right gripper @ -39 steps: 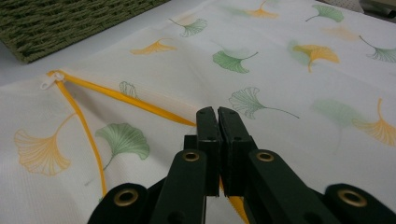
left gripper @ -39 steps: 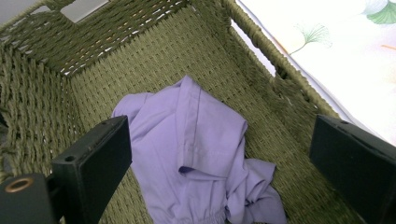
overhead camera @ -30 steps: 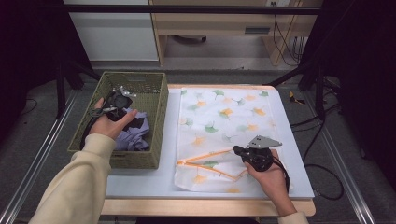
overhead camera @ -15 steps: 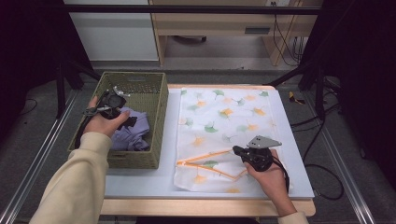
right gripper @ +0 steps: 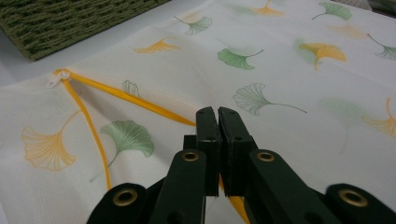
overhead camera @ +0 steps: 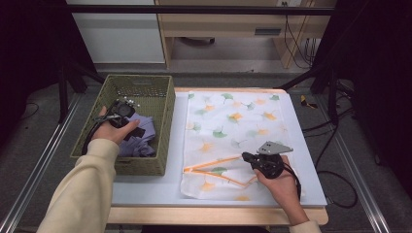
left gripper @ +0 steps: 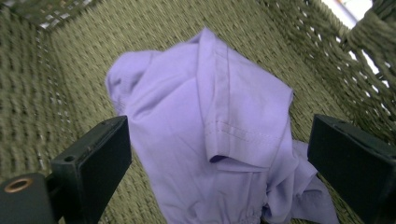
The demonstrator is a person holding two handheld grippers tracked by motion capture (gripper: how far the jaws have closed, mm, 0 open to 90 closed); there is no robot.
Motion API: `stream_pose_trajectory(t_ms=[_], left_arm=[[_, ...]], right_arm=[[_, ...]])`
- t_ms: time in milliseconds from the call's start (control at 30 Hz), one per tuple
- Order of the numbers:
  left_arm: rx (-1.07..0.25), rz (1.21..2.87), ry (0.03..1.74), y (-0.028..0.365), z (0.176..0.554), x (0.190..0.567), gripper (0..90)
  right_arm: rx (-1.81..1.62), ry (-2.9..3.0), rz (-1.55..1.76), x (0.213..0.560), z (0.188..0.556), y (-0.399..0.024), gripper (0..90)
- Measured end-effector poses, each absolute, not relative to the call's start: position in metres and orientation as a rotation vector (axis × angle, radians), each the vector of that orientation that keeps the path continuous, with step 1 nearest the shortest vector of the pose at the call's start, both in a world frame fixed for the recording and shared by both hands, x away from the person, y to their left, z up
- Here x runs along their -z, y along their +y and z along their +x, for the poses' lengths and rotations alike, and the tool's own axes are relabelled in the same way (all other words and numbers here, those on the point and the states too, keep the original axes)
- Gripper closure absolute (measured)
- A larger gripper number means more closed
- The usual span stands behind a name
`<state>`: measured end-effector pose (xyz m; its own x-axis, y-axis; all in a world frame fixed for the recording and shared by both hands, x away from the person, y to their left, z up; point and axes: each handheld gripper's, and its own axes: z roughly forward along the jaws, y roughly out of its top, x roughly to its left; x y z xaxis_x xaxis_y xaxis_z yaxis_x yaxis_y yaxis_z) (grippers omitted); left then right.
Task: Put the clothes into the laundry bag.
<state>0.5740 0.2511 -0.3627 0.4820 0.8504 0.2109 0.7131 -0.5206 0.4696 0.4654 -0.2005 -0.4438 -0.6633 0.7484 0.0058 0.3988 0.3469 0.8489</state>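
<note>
A crumpled purple garment (overhead camera: 143,137) lies in the green woven basket (overhead camera: 163,121) at the table's left. My left gripper (overhead camera: 127,121) hangs over it inside the basket. In the left gripper view the jaws stand wide open on either side of the garment (left gripper: 210,130), touching nothing. A white mesh bag (overhead camera: 233,121) printed with ginkgo leaves lies flat on the table. Its yellow zipper (overhead camera: 214,162) gapes open near the front. My right gripper (right gripper: 218,116) is shut on the bag's zipper edge (right gripper: 116,95), at the opening's right end.
The basket's wall (left gripper: 56,84) closes in around the left gripper. The zipper pull (right gripper: 52,80) lies at the opening's far end, close to the basket (right gripper: 60,23). A bare strip of table (overhead camera: 145,187) runs in front of the basket. Cables (overhead camera: 335,145) trail on the floor at right.
My left gripper has shifted slightly to the left over the garment in the basket. The right gripper and the bag have not moved.
</note>
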Motion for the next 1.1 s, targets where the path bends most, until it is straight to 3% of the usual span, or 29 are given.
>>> stream_pose_trajectory(t_ms=[800,1100], left_arm=[[-0.596,2.341,1.443,0.268,0.599,0.399,4.8],[-0.489,2.300,1.472,0.275,0.609,0.414,2.1]], right_arm=[[-1.257,2.242,1.005,0.444,0.465,-0.200,87.1],[-1.255,2.252,1.005,0.445,0.465,-0.199,86.9]])
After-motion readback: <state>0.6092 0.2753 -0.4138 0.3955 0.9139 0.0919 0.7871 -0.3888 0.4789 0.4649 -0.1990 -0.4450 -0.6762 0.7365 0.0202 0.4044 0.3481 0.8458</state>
